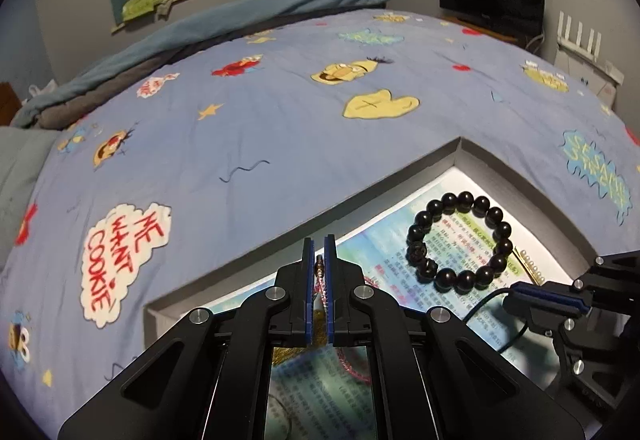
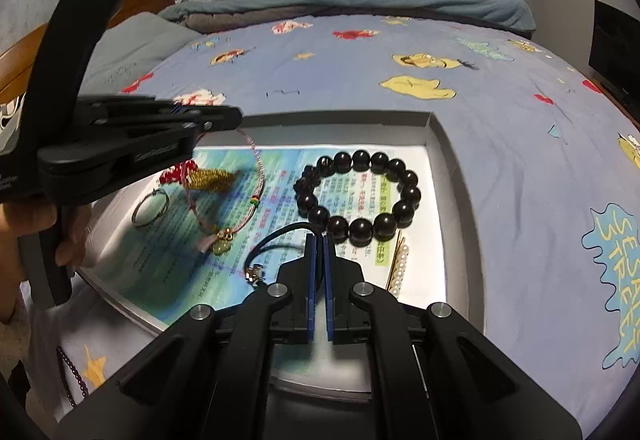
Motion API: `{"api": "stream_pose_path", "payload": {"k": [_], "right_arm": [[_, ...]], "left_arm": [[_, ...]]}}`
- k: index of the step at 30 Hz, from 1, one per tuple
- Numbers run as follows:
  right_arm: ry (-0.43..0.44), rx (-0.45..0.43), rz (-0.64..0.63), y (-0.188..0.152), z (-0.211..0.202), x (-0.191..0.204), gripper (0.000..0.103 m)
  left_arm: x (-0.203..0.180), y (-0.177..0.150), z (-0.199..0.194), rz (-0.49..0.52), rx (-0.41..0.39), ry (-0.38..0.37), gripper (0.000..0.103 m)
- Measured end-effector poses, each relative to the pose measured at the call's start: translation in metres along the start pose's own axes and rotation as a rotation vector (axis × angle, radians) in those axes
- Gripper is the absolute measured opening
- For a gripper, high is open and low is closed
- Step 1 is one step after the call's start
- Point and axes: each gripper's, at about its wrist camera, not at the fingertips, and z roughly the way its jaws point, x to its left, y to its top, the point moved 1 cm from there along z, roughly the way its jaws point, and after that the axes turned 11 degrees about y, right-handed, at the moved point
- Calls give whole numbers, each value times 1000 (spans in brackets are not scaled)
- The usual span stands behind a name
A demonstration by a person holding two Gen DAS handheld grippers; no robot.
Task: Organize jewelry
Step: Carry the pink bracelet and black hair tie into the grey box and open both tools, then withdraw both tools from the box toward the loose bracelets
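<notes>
Left gripper (image 1: 319,252): blue pads pressed together on the pink braided cord bracelet (image 2: 256,176); in the right wrist view its tips hold the cord near the tray's far edge.
Right gripper (image 2: 319,244): pads closed on the black cord (image 2: 276,234), whose small metal charm lies toward the tray's near edge.
Pink braided cord bracelet: loop trails from the left gripper toward the tray's middle, ending in a pale green pendant.
Gold chain (image 2: 210,178): bunched with a red ornament, near the tray's left edge.
Thin metal ring (image 2: 151,209): flat near the tray's left edge, beside the gold chain.
Dark bead bracelet (image 2: 358,196): closed circle lying in the tray's far right part, apart from both grippers.
Pearl hair pin (image 2: 397,266): near the tray's right edge, just beside the bead bracelet.
Tray (image 2: 434,128): shallow grey box lined with a printed page, resting on the blue cartoon bedspread (image 1: 280,128).
</notes>
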Motion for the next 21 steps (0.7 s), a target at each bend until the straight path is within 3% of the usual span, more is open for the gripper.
{"api": "stream_pose_path", "payload": {"k": [5,8,9,12,14,17,21], "right_arm": [[-23,6,20,-2,2,-5,3],[-23,-1,25,-2,0,-7,5],[-25,-5,26,-2,-1,-7,7],[-33,-21,29,-2,-6,-8,17],[-41,-31,31,-2,-11,-8,20],[-52,-48,40,-3,-18,-7,36],[-62,-60,49,-3,-27,-5,45]], "left_arm": [[-5,2,4,22,5,13,7],[-2,1,-1,12,-14,33,33],[-1,1,-3,7,-18,34,34],[4,-1,-10,-23,-20,28,39],[9,-5,-17,-43,-24,28,52],[12,-12,-30,-62,-41,31,62],[17,-24,-49,-74,-64,47,72]]}}
